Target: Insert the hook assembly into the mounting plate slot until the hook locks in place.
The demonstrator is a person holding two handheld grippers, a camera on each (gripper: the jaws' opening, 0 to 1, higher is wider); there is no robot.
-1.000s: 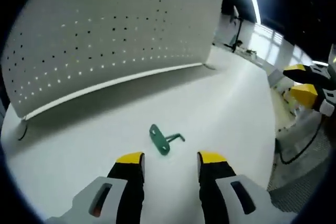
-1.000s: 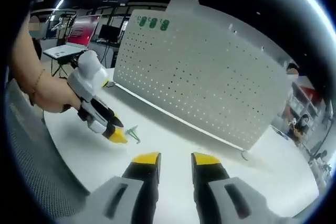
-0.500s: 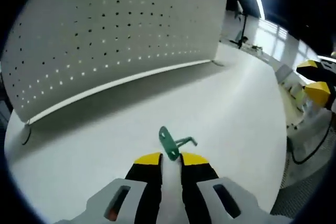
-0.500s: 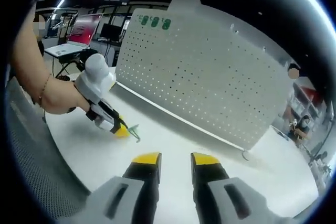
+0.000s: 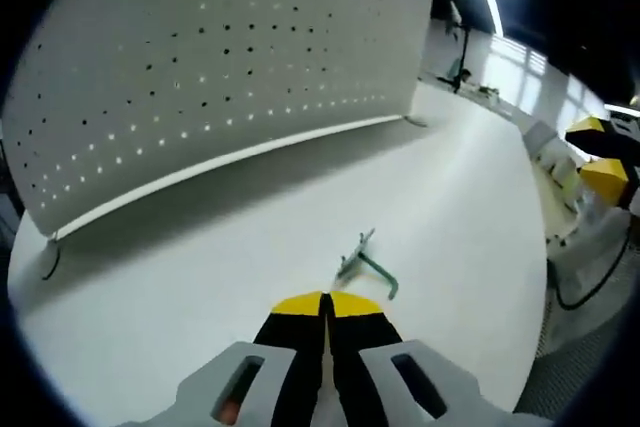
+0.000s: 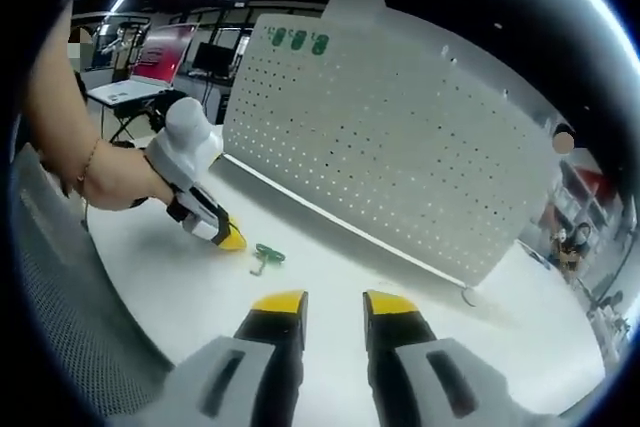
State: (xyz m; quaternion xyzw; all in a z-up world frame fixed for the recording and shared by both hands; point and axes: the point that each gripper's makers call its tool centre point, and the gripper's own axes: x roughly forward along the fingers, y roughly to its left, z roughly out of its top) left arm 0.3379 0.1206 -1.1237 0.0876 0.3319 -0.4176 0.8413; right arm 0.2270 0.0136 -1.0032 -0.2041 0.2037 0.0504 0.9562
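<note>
A: Left gripper is down low over the white table, and its yellow tips are pressed together with nothing between them. The green hook lies loose on the table just ahead of those tips, a touch to their right.

B: So it is closed on air?

A: That's how it reads. From the right gripper view the left gripper sits beside the hook, tip near it but apart, no contact to be seen.

B: Which way does the piece run?

A: In the left gripper view its long axis slants away from the tips, up and to the right, with the bent end curling back to the right. A grasp would need the jaws opened and brought across that line.

B: And the right gripper?

A: The right gripper has its jaws parted, empty, hanging well back from the hook. The left is clearly the nearer tool.

B: Where is the target?

A: The white pegboard stands upright beyond the hook, well apart from both grippers. Three green pieces are already at its top edge.
</note>
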